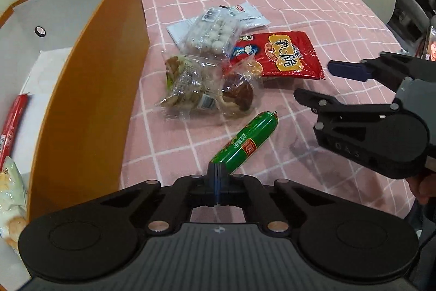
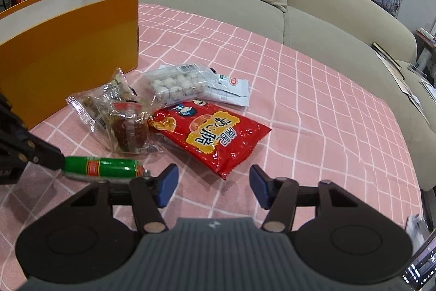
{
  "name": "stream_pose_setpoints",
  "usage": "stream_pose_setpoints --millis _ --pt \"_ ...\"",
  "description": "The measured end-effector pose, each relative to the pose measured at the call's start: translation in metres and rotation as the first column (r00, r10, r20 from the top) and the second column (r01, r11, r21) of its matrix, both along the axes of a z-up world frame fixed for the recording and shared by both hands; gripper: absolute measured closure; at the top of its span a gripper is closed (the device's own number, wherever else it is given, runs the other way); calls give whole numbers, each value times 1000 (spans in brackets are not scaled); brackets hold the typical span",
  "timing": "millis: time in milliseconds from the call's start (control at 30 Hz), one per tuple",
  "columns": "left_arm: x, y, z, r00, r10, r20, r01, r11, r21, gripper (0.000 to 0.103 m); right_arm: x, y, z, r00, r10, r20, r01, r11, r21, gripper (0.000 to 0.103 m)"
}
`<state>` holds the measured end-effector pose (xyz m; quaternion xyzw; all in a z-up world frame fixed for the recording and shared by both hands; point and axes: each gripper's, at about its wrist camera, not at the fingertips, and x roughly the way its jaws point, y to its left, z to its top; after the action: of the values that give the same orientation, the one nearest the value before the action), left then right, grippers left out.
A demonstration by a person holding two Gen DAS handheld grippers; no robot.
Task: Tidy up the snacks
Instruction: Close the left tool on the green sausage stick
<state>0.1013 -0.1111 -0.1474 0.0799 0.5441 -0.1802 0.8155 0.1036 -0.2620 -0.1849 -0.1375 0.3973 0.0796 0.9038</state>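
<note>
My left gripper (image 1: 217, 176) pinches only the near tip of the green sausage (image 1: 245, 143) lying on the pink cloth, so it may slip free before reaching the orange box (image 1: 90, 89), while my right gripper (image 2: 212, 186) hovers half-open, empty.

The left gripper (image 1: 217, 176) is being held tilted downward, jaws fully closed together; the right gripper (image 2: 213, 186) is being held with jaws parted.
</note>
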Motion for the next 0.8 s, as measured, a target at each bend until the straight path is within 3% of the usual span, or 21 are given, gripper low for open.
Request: stream_pose_setpoints --millis 100,167,200,300,500,633,667,733,800 --pt "-7 -5 0 998 -56 28 56 998 19 102 1 1 -2 1000 8 -9 -8 1000 -4 69" --pt "-10 -9 2 994 -95 58 94 995 19 95 1 1 -3 1000 3 -9 -3 1000 -9 79" --pt "-12 -10 3 991 -114 72 113 993 19 92 1 0 -4 1000 0 -16 0 1000 -5 90" --pt "-14 -18 2 977 -186 102 183 982 44 77 1 -4 -4 1000 2 -22 -1 1000 13 93" --pt "-12 -31 -8 952 -270 143 253 959 127 59 -9 -4 -1 999 30 -24 -29 999 19 103" --pt "-9 -33 -13 948 -278 154 255 954 157 56 -20 2 0 998 70 -1 -70 996 -55 99" --pt "-7 -33 -14 949 -274 155 250 955 160 56 -22 3 0 997 78 7 -78 994 -72 95" --pt "-4 -33 -15 951 -266 155 242 957 158 54 -26 4 1 995 91 29 -88 991 -103 73" --pt "-2 -34 -17 955 -254 155 230 961 157 54 -26 7 0 993 112 45 -105 986 -128 71"
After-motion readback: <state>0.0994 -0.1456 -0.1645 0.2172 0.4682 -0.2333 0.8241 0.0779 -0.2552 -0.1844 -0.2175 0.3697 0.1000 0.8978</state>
